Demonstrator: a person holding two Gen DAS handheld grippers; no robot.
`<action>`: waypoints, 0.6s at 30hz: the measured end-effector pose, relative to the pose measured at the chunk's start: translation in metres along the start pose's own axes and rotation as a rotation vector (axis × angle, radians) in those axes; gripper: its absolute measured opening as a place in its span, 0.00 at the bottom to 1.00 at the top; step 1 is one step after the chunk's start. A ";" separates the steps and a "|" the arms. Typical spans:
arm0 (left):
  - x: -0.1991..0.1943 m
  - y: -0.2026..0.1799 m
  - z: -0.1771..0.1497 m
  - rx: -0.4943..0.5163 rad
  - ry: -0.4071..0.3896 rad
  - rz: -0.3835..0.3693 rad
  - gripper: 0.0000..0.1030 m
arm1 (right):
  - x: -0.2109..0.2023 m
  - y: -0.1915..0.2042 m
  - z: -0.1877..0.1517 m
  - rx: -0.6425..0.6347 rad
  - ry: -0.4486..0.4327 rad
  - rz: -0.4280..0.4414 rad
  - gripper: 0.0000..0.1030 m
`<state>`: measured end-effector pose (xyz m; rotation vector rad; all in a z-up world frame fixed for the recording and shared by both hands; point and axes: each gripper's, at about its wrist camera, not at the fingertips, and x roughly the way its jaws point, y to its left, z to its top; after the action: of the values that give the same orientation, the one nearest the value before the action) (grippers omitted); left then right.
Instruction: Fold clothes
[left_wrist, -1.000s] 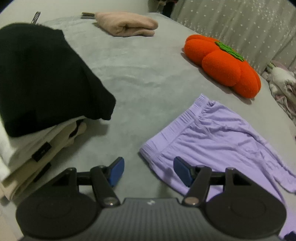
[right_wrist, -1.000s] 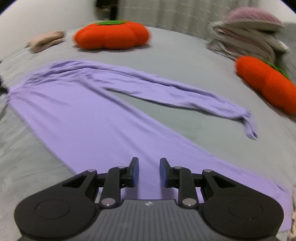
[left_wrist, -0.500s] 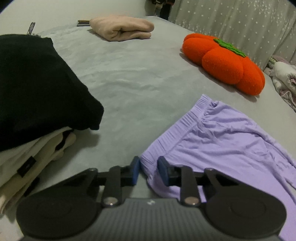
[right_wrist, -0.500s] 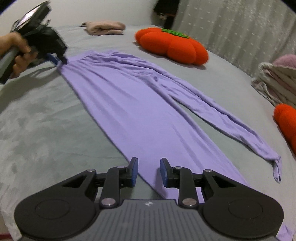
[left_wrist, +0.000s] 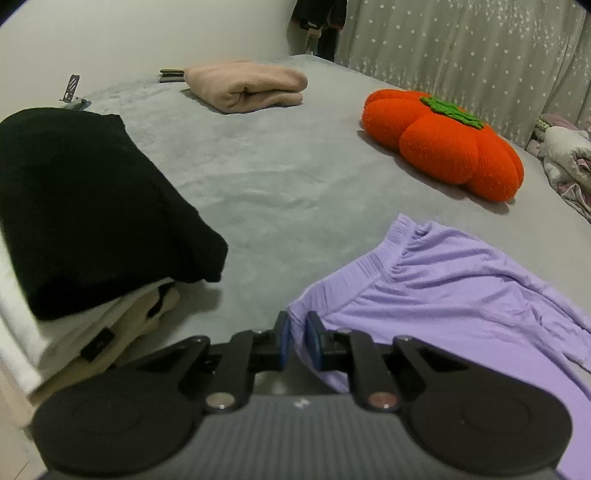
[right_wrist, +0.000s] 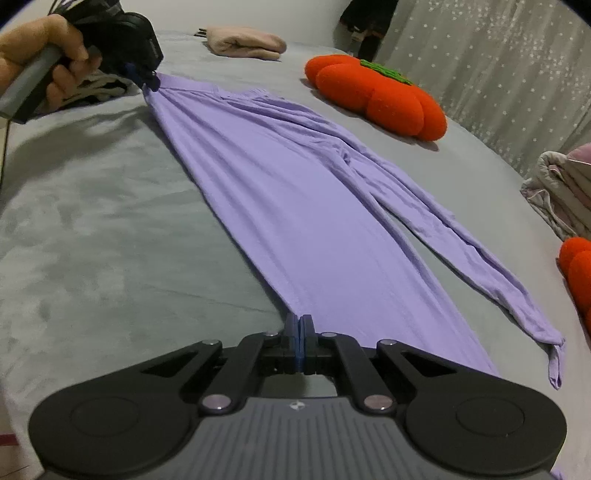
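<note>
The right claw (right_wrist: 299, 334) pointed steeply down at the bed (right_wrist: 92, 229), its jaws having just been closing, now clamped on the near edge of the lilac trousers' (right_wrist: 295, 206) leg. The trousers lay stretched flat toward eleven o'clock. There the left claw (right_wrist: 147, 79), gripped by a person's hand (right_wrist: 44, 62) and tilted downward, had been closing too and pinched the waistband corner. An orange pumpkin cushion (right_wrist: 376, 96) sat at one o'clock; a folded beige garment (right_wrist: 245, 44) lay beyond, at twelve.
</note>
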<state>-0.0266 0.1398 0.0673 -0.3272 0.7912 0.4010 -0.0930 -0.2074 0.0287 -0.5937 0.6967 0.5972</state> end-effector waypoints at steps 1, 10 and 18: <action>-0.001 0.001 0.000 0.000 0.000 0.001 0.10 | -0.003 -0.001 0.000 0.007 -0.005 0.008 0.02; 0.003 0.003 -0.007 0.027 0.019 0.036 0.10 | -0.008 -0.006 -0.003 0.032 0.024 0.107 0.02; 0.011 -0.002 -0.014 0.079 0.022 0.066 0.11 | -0.008 -0.005 -0.005 0.034 0.023 0.107 0.02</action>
<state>-0.0279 0.1348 0.0504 -0.2325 0.8388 0.4277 -0.0964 -0.2169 0.0326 -0.5354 0.7624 0.6773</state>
